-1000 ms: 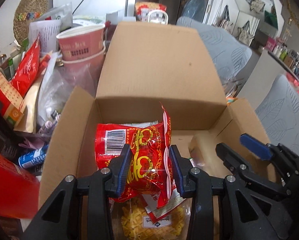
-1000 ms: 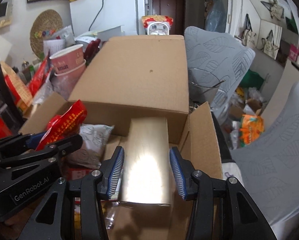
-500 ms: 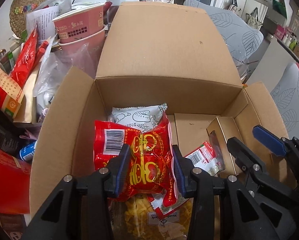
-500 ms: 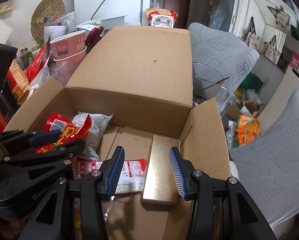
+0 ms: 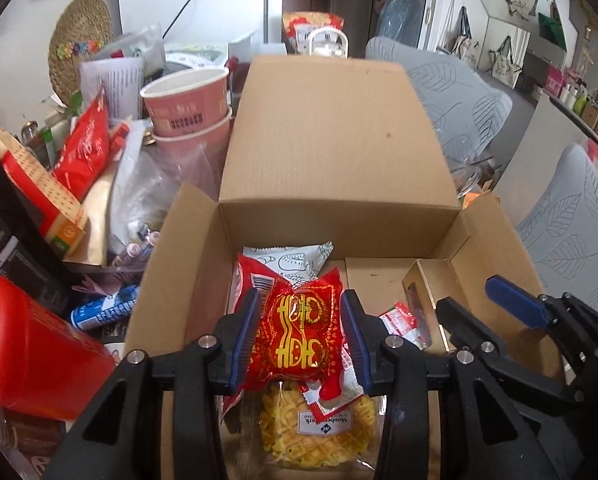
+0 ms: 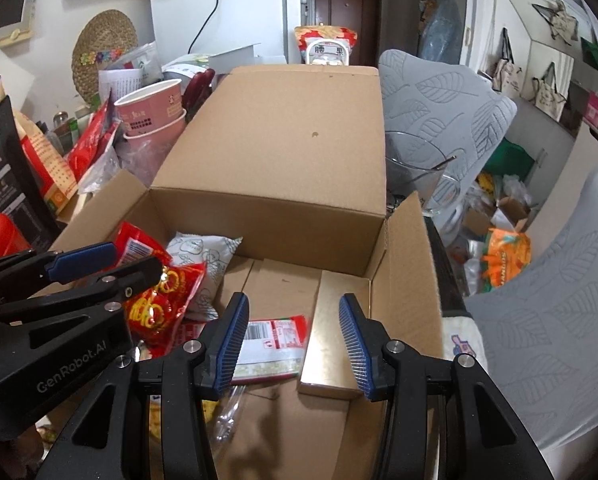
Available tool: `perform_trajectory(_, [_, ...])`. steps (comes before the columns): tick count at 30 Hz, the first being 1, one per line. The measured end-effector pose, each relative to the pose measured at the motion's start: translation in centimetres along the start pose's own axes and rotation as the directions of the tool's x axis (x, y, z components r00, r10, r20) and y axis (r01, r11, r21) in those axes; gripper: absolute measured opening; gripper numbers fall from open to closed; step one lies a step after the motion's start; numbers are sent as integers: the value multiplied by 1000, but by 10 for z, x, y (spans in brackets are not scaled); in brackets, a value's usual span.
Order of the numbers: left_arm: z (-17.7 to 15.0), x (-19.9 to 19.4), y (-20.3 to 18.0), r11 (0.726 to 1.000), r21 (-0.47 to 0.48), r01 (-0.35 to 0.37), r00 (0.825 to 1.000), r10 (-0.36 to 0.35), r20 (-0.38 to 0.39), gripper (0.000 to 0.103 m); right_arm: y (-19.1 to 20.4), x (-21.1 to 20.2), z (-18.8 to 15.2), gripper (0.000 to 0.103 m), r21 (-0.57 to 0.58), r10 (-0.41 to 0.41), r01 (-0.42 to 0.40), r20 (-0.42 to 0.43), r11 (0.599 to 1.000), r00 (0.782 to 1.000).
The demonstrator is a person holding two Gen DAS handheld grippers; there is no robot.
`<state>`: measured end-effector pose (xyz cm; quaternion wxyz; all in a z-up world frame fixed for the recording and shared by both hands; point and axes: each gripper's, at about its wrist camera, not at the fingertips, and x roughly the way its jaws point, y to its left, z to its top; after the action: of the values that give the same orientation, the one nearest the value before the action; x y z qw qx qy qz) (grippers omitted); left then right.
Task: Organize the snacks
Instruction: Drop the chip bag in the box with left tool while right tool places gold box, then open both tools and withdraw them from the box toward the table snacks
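The left gripper (image 5: 301,336) pinches a red snack bag (image 5: 299,340) between its two blue pads. The bag is shiny and puffy, with big gold letters on the front and a white barcode patch near its top left corner. Its crinkled edges stick out past the pads. The bag hangs over the open cardboard box (image 5: 171,280), near the box's front left part.

Right under the bag lies a clear packet of yellow waffle crisps (image 5: 319,432) with a white label. Behind the bag a white packet with grey drawings (image 5: 295,258) lies by the back wall of the box. To the right of the bag a flat red and white packet (image 5: 399,320) rests on the box floor.

The right gripper (image 6: 293,344) has its jaws spread apart with nothing between the pads. It hangs over the right side of the box. Below it a long gold box (image 6: 335,344) lies flat on the floor, close along the right wall. The red and white packet lies just beside the gold box, on its left.

The big back flap (image 5: 339,136) of the cardboard box stands up. To the left of the box two pink paper cups (image 5: 187,108) sit one inside the other, among more red bags and papers. A grey chair with a leaf pattern (image 6: 439,96) stands behind the box on the right.
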<state>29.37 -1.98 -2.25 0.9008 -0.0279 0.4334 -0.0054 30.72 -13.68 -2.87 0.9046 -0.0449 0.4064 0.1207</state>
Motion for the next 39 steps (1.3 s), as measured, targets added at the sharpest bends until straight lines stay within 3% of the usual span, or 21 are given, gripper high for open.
perform_trajectory(19, [-2,-103,-1,1000,6,-10,988,9,155,41,16,-93,5,47,-26,16,-13,145,1000,989])
perform_trajectory(28, [-16,-156,0,1000,20,-14,972,9,234,41,26,-144,-1,48,-46,20,-10,227,999,974])
perform_trajectory(39, [-42,-198,0,999,48,9,961,-22,276,41,42,-192,-22,50,-69,18,3,299,998,954])
